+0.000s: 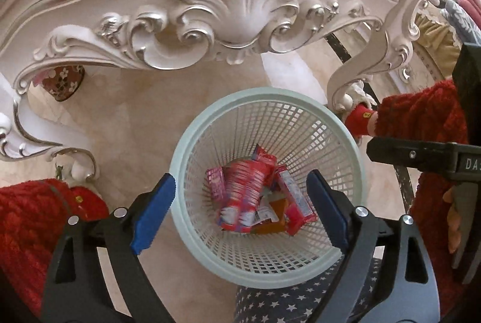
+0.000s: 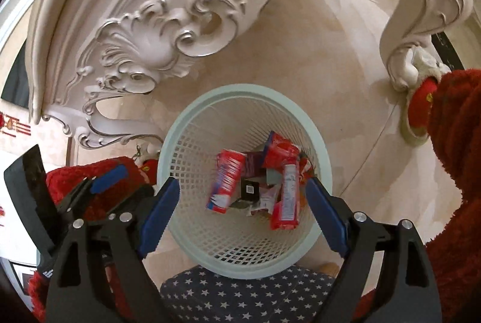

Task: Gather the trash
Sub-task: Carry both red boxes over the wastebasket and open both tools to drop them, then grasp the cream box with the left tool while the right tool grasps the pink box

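Observation:
A pale green mesh wastebasket (image 1: 192, 142) stands on the marble floor below me; it also shows in the right wrist view (image 2: 180, 124). Inside lie several red and pink snack wrappers (image 1: 240, 196) and small boxes (image 2: 225, 181). My left gripper (image 1: 240, 202) hangs open and empty above the basket, blue pads (image 1: 153, 211) spread wide. My right gripper (image 2: 240, 208) is open and empty above the same basket. The right gripper's body (image 1: 421, 154) shows at the right of the left wrist view. The left gripper (image 2: 102, 181) shows at the left of the right wrist view.
An ornate white carved table (image 1: 234, 7) arches over the floor behind the basket, with curled legs (image 1: 360, 76) at each side. Red fuzzy slippers (image 1: 30, 217) and star-patterned trousers (image 2: 240, 293) are below. A floral item (image 1: 63, 82) lies under the table.

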